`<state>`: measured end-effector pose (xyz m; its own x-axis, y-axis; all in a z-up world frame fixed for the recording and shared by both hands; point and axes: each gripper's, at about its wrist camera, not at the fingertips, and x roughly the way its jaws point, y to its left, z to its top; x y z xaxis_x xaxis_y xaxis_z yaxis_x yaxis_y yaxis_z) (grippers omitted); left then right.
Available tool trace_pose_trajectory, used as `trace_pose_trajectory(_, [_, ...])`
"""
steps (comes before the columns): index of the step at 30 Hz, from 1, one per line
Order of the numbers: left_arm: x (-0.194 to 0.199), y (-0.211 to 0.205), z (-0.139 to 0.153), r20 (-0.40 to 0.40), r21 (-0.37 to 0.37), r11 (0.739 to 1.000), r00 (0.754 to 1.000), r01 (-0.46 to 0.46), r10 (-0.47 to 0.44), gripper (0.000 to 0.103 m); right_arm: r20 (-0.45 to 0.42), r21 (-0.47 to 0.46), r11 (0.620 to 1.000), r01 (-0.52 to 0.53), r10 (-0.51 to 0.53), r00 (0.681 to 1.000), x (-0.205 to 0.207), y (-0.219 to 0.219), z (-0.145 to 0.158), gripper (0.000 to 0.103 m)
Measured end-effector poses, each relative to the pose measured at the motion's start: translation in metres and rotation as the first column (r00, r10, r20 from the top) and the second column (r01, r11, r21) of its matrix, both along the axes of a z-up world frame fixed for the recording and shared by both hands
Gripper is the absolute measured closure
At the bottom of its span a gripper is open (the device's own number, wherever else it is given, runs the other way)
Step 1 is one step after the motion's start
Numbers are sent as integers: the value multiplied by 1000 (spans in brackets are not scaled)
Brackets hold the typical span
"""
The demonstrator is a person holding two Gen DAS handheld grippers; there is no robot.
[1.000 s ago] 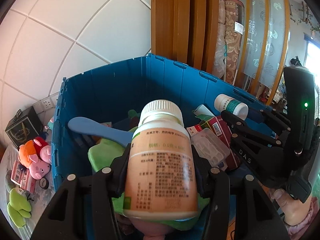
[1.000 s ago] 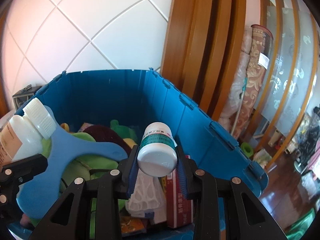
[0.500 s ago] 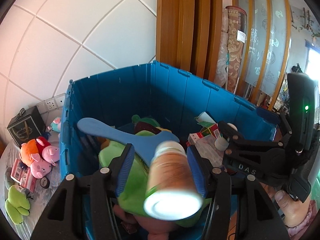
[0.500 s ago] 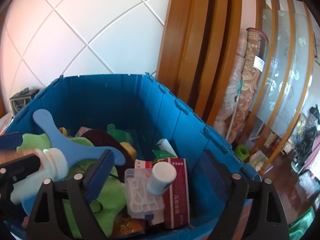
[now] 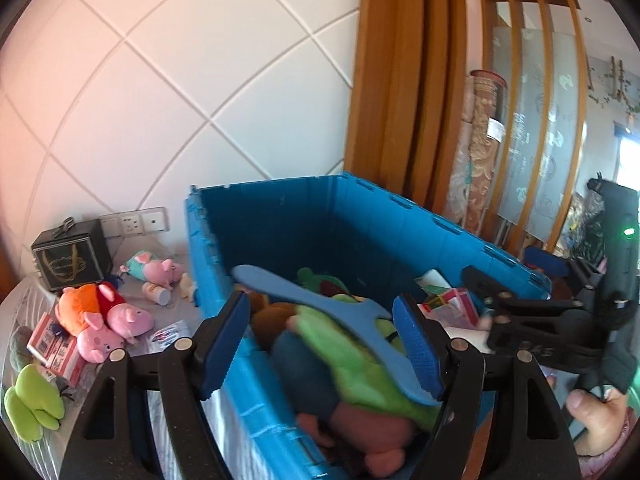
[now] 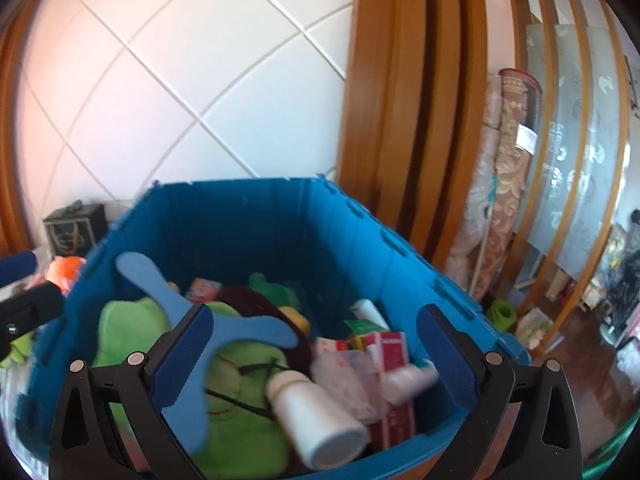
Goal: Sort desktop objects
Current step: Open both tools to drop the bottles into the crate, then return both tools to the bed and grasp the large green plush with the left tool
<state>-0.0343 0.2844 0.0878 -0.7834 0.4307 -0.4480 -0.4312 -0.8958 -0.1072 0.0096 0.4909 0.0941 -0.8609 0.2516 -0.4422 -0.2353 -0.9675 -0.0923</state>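
Note:
A blue plastic crate (image 5: 360,216) (image 6: 248,216) holds green and pink plush toys, a blue boomerang-shaped toy (image 5: 332,312) (image 6: 224,320), red boxes (image 6: 392,352) and two white bottles. The large bottle (image 6: 320,420) lies on its side on the green plush; the small bottle (image 6: 408,380) lies on the red boxes. My left gripper (image 5: 320,348) is open and empty above the crate's near left corner. My right gripper (image 6: 316,364) is open and empty above the crate's contents; it also shows in the left wrist view (image 5: 532,320) at the right.
On the table left of the crate lie pig plush toys (image 5: 108,320), a green plush (image 5: 32,404), red card boxes (image 5: 56,344), a small bottle (image 5: 156,294) and a dark gift box (image 5: 72,256). A tiled wall and wooden door frame stand behind.
Both grippers opened and released their bottles, which dropped into the crate. Both grippers have pulled back and risen; the left one has shifted left.

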Motion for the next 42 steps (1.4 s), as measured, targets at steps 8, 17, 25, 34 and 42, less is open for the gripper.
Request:
trace_pose_trajectory(8, [-19,-90,-13,28,-5,990,990,-137,138,29,-95,6,993,-119,119,988,4,-76,32,0])
trace_pose_trajectory(17, [-39,-231,-57,90,-58,951,947,-305,309,29,-135,17,973,-232,232,963,-17,-190,45,0])
trace_pose_trajectory(25, [-47,-379,-140,251,-120,851,814,-511,524,29,-58,-32,904,-427,424,904,-75,-315,10,0])
trace_pose_trajectory(34, [-55,-486,-237,431,-130,731,626,-670,650,29,276,-194,786,-587,617,737,-173,-444,-131,0])
trace_pose_trajectory(42, [-75,-494,-265,380,-265,692,587,-671,715,25,467,-285,731,-620,670,576,-217,-519,-236,0])
